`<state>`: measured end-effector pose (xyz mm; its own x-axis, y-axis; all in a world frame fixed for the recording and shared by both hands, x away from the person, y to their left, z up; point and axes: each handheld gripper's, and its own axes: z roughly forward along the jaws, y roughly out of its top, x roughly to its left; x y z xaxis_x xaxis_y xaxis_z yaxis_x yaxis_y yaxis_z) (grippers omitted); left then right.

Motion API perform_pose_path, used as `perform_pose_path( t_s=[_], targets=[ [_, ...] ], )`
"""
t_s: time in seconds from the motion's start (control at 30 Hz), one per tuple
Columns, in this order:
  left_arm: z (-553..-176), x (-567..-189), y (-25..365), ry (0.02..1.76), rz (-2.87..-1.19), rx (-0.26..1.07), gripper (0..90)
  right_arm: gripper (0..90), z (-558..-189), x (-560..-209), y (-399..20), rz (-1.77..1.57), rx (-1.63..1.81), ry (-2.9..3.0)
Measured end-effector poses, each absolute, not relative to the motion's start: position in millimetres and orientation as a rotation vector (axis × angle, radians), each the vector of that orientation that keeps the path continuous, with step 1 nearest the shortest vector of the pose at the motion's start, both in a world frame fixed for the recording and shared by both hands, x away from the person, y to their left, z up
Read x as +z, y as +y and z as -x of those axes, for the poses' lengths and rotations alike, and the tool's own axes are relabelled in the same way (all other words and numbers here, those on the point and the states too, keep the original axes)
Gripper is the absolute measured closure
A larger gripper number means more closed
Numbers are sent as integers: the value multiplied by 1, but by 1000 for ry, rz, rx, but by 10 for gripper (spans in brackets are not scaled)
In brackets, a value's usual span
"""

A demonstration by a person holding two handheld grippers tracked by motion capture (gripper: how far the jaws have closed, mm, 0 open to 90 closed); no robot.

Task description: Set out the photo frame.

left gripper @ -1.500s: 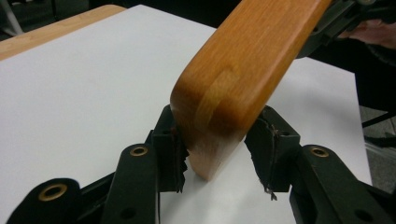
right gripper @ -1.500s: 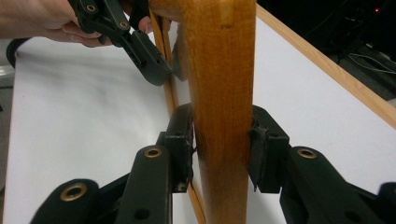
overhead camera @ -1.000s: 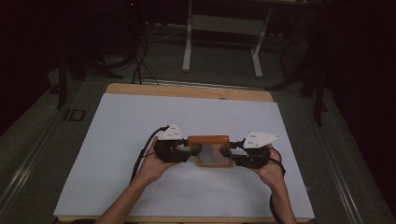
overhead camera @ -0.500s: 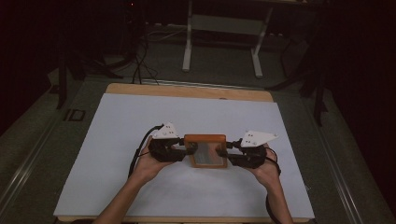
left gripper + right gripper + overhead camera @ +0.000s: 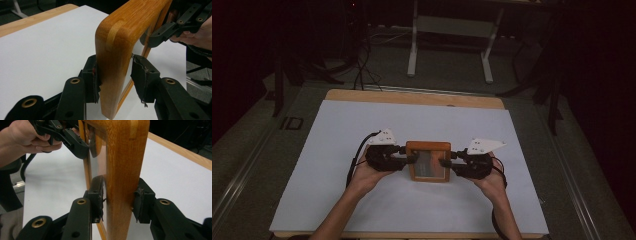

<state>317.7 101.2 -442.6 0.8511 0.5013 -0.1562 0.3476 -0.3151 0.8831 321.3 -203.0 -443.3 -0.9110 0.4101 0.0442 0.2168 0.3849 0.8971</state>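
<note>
A small wooden frame (image 5: 428, 147) with a glass or mirror pane is held between both grippers over the white sheet (image 5: 337, 130). My left gripper (image 5: 409, 159) is shut on the frame's left side; in the left gripper view its pads (image 5: 93, 80) press both faces of the wooden edge (image 5: 117, 32). My right gripper (image 5: 447, 162) is shut on the opposite side, and in the right gripper view its jaws clamp the wood (image 5: 125, 150). Each gripper view also shows the other gripper farther off: the right one (image 5: 162, 35) and the left one (image 5: 72, 142).
The white sheet covers a wooden table whose far edge (image 5: 412, 97) shows as a bare strip. Beyond it stand a metal stand's legs (image 5: 484, 65) and cables (image 5: 362, 65) on the dark floor. Open sheet lies on every side of the frame.
The frame and both grippers have shifted slightly to the left in the high view. Both grips have stayed the same.
</note>
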Motion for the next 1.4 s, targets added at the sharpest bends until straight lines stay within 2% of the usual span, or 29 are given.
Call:
perform_pose_path(
  t_s=[1.2, 1.4],
  targets=[
    [-335, -460, 123, 809, -1932, 44, 613, 612, -348, -479, -182, -851, 1642, 2570],
    [-336, -463, 122, 810, -1930, 89, 614, 606, -354, -482, -181, -885, 1666, 2565]
  ],
)
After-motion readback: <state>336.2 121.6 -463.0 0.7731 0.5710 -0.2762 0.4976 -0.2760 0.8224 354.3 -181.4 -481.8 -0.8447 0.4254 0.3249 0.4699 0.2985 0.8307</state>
